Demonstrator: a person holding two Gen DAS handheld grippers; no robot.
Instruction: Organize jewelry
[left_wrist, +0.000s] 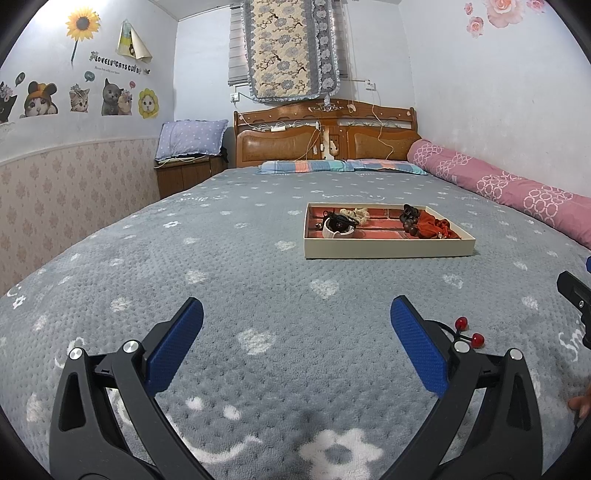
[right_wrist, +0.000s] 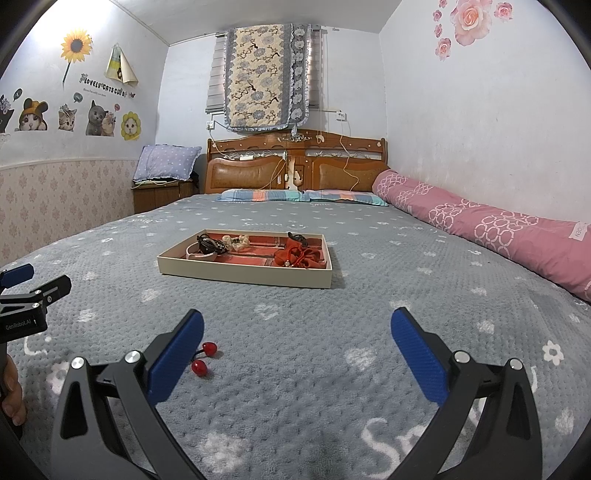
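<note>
A shallow cream tray (left_wrist: 388, 248) (right_wrist: 236, 275) with a red lining lies on the grey bedspread, further up the bed from both grippers. Inside lie a white band with a black piece (left_wrist: 338, 226) (right_wrist: 207, 249), a beige scrunchie (left_wrist: 360, 213) (right_wrist: 236, 242), dark beads (left_wrist: 410, 219) and a red fabric piece (left_wrist: 437, 225) (right_wrist: 303, 256). A hair tie with two red balls (left_wrist: 469, 332) (right_wrist: 203, 356) rests on the bedspread between the grippers, just outside each one's nearer finger. My left gripper (left_wrist: 295, 350) is open and empty. My right gripper (right_wrist: 297, 354) is open and empty too.
A rolled pink quilt (right_wrist: 498, 229) runs along the right wall. Striped pillows (left_wrist: 340, 166) and a wooden headboard (left_wrist: 325, 136) stand at the far end. A wooden nightstand (left_wrist: 184, 173) carries a purple pillow at the far left. A hand (right_wrist: 13, 391) holds the left gripper's handle.
</note>
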